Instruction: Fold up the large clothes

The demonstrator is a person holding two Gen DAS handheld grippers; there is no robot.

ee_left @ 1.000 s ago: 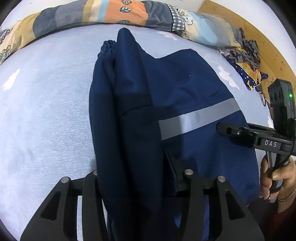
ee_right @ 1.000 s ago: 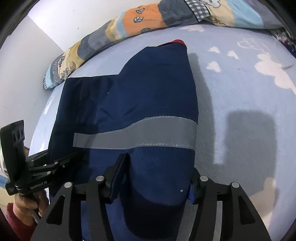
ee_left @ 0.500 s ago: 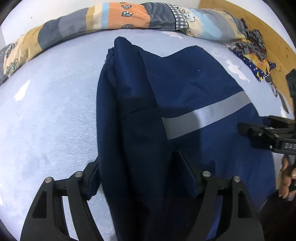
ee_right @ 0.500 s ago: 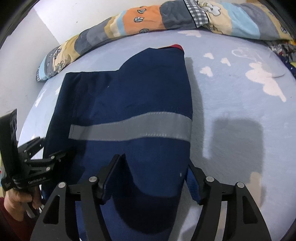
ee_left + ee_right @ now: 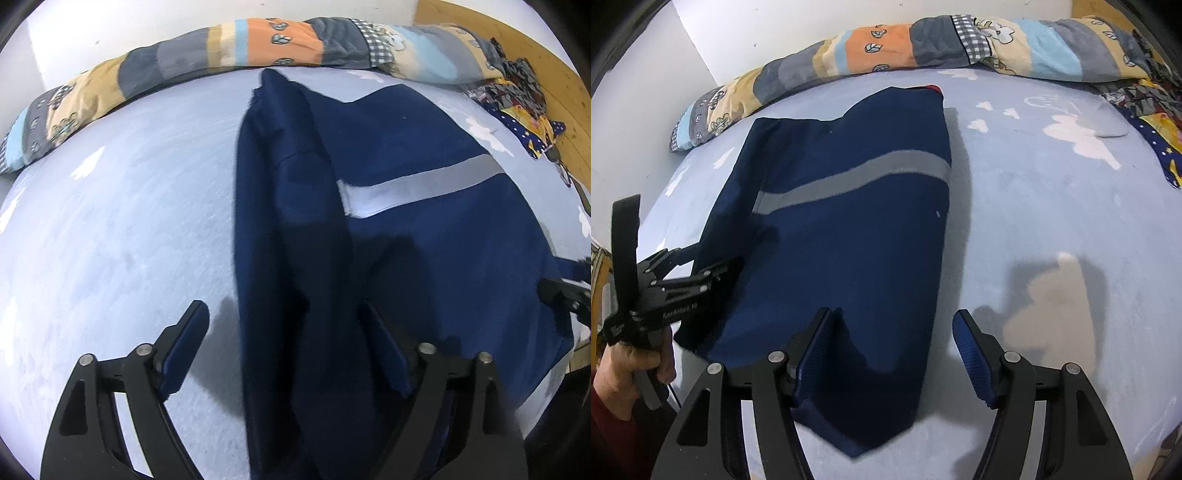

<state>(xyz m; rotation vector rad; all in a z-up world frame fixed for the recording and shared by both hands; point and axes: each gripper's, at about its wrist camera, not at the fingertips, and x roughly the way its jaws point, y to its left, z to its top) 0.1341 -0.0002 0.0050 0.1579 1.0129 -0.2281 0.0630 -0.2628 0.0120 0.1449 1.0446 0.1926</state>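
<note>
A navy blue jacket [image 5: 424, 236] with a grey reflective stripe [image 5: 417, 184] lies folded lengthwise on the pale blue bed sheet [image 5: 110, 229]. It also shows in the right wrist view [image 5: 849, 236], stripe [image 5: 849, 181] across it. My left gripper [image 5: 284, 332] is open, its fingers either side of the folded sleeve edge, just above the cloth. My right gripper [image 5: 894, 339] is open over the jacket's near hem, holding nothing. The left gripper also shows at the left of the right wrist view [image 5: 694, 273].
A patchwork quilt roll [image 5: 258, 48] lies along the far edge of the bed by the white wall. A pile of patterned clothes [image 5: 517, 99] sits at the far right by a wooden board. Bare sheet [image 5: 1052, 206] lies right of the jacket.
Both grippers have opened, let go of the jacket and pulled back toward the near edge. The jacket now lies flat on the sheet.
</note>
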